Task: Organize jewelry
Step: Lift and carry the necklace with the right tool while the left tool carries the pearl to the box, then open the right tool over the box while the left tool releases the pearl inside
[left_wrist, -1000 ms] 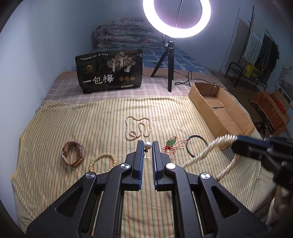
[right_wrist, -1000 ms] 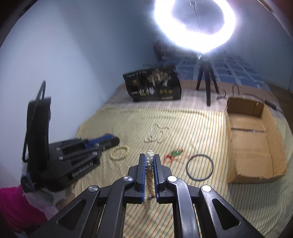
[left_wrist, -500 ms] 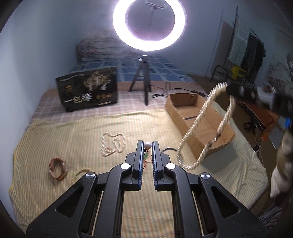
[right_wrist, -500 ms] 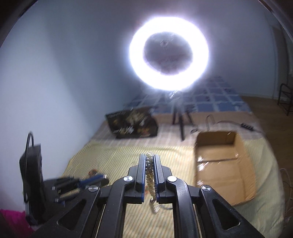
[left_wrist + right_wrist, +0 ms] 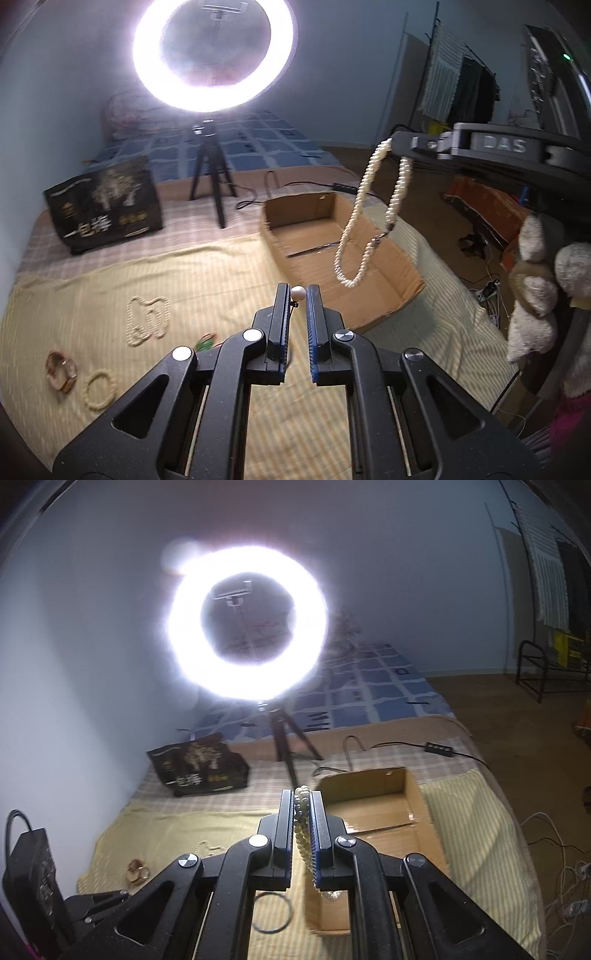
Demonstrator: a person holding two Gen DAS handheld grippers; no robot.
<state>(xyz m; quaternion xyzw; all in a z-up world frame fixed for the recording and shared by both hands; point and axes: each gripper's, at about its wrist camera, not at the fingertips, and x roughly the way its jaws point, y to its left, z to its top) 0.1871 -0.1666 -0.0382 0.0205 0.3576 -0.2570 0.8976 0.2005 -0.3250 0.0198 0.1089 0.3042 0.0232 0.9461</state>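
Observation:
My left gripper (image 5: 297, 295) is shut on a small white pearl piece (image 5: 297, 292), held above the striped cloth (image 5: 207, 280). My right gripper (image 5: 303, 797) is shut on a twisted pearl necklace (image 5: 301, 823); in the left wrist view that necklace (image 5: 364, 221) hangs in a long loop over the open cardboard box (image 5: 332, 236). On the cloth lie another pearl necklace (image 5: 147, 319), a beaded bracelet (image 5: 99, 394), a brown watch (image 5: 61, 371) and a green pendant on red cord (image 5: 205, 341). A black bangle (image 5: 271, 912) lies left of the box (image 5: 376, 808).
A lit ring light on a tripod (image 5: 212, 55) stands behind the cloth, with a black printed bag (image 5: 105, 206) to its left. A cable and power strip (image 5: 439, 749) lie behind the box. A clothes rack (image 5: 461, 92) and floor clutter are to the right.
Both grippers have risen and swung right. The right gripper has carried the hanging pearl necklace from beside the box to above it. The left gripper still holds the pearl piece.

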